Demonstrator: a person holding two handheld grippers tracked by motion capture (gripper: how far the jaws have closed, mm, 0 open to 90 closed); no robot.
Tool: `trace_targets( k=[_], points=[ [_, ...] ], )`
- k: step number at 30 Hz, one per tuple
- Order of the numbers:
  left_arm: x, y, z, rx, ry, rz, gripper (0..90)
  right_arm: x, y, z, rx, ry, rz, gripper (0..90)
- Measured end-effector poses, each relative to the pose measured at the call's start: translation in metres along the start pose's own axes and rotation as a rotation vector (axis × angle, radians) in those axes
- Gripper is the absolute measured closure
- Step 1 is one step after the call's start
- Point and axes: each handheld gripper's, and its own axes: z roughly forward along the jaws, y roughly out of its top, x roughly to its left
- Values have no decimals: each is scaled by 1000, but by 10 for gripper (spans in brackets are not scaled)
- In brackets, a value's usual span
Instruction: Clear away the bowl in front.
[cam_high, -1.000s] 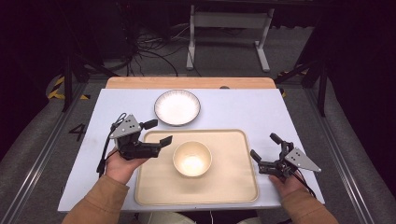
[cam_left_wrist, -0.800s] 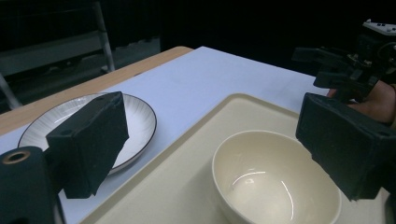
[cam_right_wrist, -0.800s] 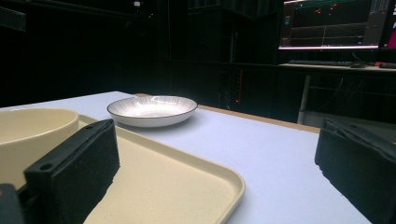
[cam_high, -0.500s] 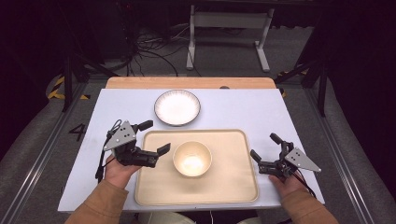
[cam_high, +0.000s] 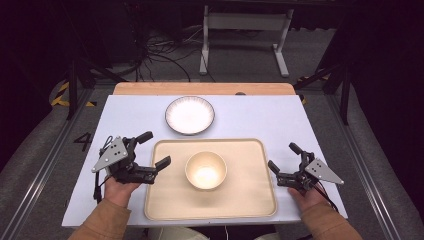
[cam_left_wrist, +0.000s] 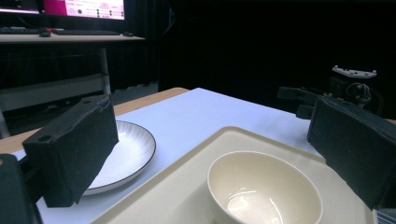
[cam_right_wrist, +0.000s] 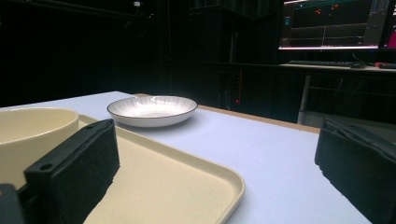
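On the tabletop (cam_high: 260, 120), a cream bowl (cam_high: 206, 170) sat in the middle of a beige tray (cam_high: 250, 200), a white plate (cam_high: 189, 115) just beyond it. Both claws stood released, gripping nothing: left claw (cam_high: 152, 150) at the tray's left edge, right claw (cam_high: 284, 157) beside its right.

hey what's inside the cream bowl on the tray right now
Nothing can be seen in the bowl: its glossy inside looks bare in the high view, with only a light reflection. In the left gripper view the near rim covers a little of the inner wall. It sits on the tray.
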Motion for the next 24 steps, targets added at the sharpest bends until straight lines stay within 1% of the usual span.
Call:
trace_targets(
  k=[3, 8, 10, 15, 18, 21, 24],
  points=[
    [2, -2, -6, 5, 17, 5, 27, 0, 0, 0, 0, 0, 0, 1],
    [6, -7, -17, 17, 30, 2, 26, 0, 0, 0, 0, 0, -1, 1],
    [8, -10, -22, 21, 43, 8, 26, 0, 0, 0, 0, 0, 0, 1],
    [14, -18, -34, 31, 66, -5, 26, 0, 0, 0, 0, -1, 0, 1],
    [16, -21, -38, 34, 79, -4, 26, 0, 0, 0, 0, -1, 1, 1],
    [19, -25, -41, 49, 87, 4, 26, 0, 0, 0, 0, -1, 0, 1],
    [21, -30, -43, 61, 97, -3, 26, 0, 0, 0, 0, -1, 1, 1]
  ],
)
